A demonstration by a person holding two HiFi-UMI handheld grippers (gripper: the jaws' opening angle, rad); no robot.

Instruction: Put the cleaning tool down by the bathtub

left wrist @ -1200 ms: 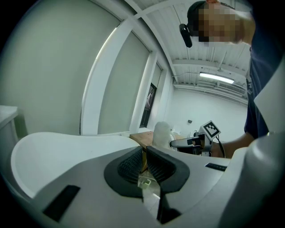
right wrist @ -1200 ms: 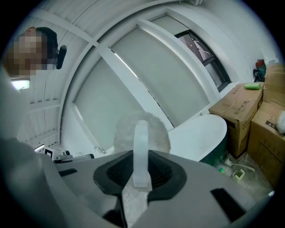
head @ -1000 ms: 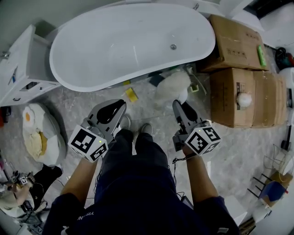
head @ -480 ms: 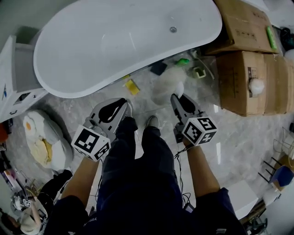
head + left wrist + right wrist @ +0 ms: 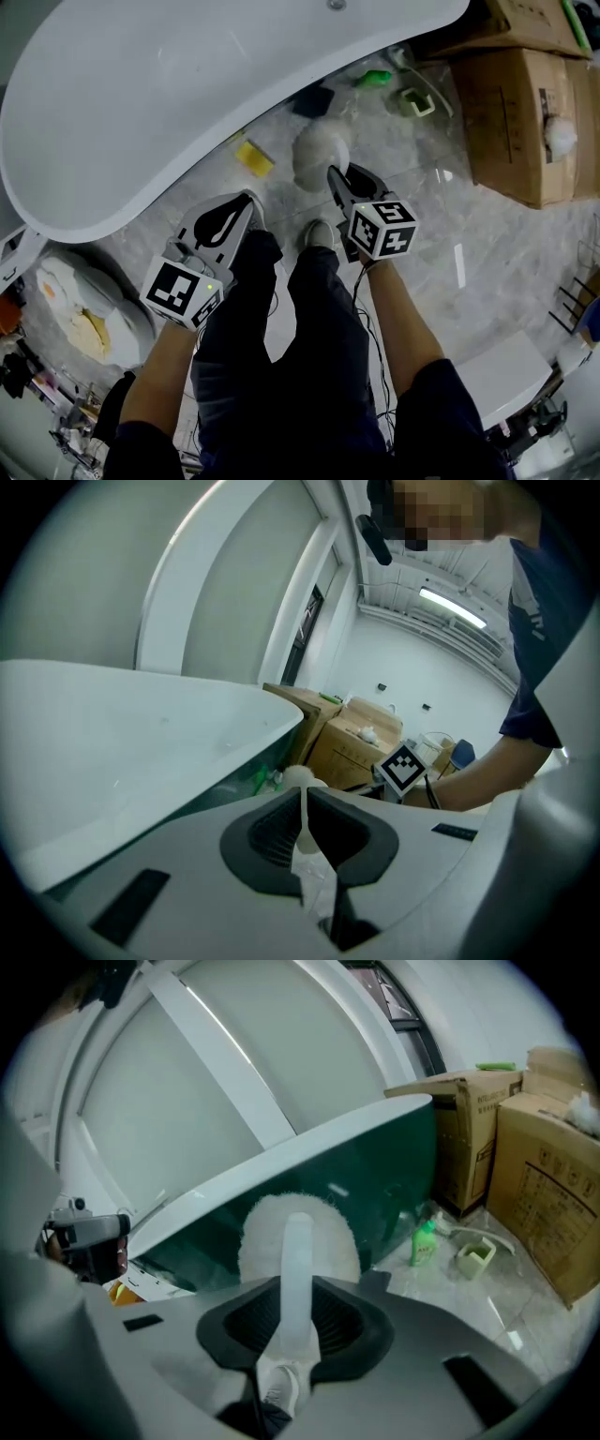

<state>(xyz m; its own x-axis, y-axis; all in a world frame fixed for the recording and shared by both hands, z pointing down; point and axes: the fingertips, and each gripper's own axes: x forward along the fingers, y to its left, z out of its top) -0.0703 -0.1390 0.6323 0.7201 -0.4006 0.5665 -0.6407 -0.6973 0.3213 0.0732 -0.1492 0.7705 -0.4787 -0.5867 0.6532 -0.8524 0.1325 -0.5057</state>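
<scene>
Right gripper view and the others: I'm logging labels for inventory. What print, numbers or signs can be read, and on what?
None can be read.
Brown cardboard box: dark print, too blurred.
Green plastic bottle: label too small.
Black-and-white marker cube: square patterns only, no letters.

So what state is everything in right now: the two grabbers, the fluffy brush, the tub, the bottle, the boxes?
cleaning tool: held by its handle, fluffy head pointing ahead.
right gripper: shut on the cleaning tool's handle.
left gripper: shut, nothing between its jaws.
bathtub: empty.
green bottle: standing upright on the floor.
cardboard box: closed.
</scene>
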